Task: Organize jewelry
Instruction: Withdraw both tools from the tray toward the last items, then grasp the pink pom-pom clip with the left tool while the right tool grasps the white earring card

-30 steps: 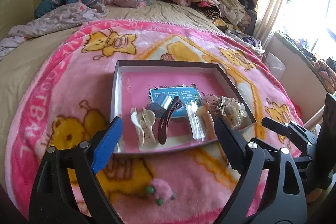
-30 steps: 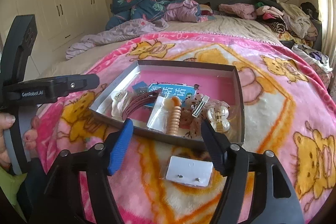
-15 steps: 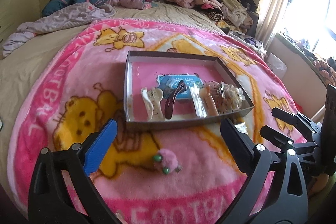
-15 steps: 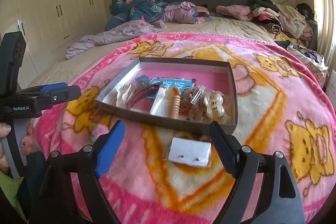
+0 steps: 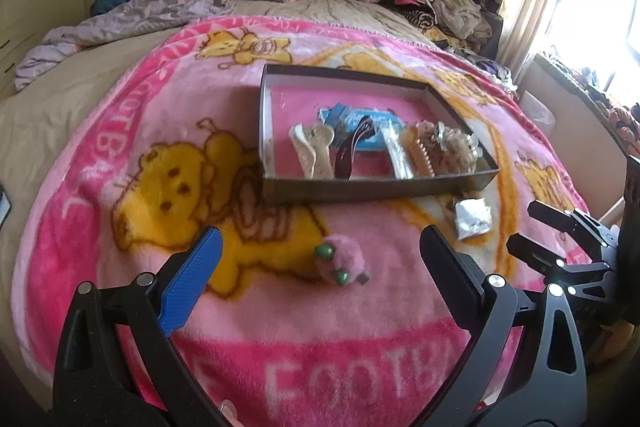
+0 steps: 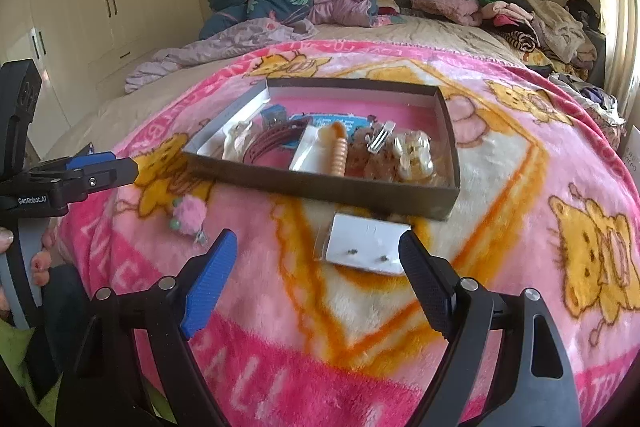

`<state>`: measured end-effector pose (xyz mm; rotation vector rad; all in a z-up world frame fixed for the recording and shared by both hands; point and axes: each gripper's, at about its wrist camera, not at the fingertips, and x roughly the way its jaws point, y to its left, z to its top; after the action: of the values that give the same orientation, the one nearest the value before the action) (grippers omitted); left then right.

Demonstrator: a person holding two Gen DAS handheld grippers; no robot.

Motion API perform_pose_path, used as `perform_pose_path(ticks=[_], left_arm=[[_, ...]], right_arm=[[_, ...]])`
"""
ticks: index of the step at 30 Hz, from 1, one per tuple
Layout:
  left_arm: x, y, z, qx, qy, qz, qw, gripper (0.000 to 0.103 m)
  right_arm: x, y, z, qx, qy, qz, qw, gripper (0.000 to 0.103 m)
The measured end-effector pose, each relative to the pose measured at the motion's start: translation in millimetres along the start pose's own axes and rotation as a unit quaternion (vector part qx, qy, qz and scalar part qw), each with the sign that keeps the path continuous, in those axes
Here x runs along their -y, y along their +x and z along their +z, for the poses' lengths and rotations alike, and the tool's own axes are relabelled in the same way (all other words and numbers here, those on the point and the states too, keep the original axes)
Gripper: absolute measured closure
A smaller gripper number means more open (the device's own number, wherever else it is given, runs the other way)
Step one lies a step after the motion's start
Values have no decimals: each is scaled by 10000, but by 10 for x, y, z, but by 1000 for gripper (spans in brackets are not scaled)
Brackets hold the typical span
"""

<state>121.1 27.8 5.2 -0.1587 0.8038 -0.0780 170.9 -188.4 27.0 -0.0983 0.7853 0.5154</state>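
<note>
Both grippers, the left gripper (image 5: 318,255) and right gripper (image 6: 316,261), hung wide open and empty over a pink fleece blanket (image 5: 360,367) lettered "FOOTBA", apparently poised to collect a fluffy pink pom-pom clip (image 5: 342,263) and white earring card (image 6: 366,247) lying at six o'clock of the shallow brown cardboard box (image 6: 320,187) of hair accessories.

The pink blanket (image 5: 280,339) bears white lettering "FOOTBA", cut off at lower centre. The left gripper (image 6: 102,169) body at left frame edge reads "GenRobot.AI".
</note>
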Motion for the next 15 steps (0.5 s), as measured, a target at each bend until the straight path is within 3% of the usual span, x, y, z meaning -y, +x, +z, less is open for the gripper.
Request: perform_pose_path(ticks=[11,15], left_arm=[[-50,226,-254,-369,-47,71,9993,13],[-42,345,-292,-469,-41,100,9988,13]], right_arm=[[93,182,-195,-216,69,-95,9997,23],[196,322,-214,-259,219,-207,9992,16]])
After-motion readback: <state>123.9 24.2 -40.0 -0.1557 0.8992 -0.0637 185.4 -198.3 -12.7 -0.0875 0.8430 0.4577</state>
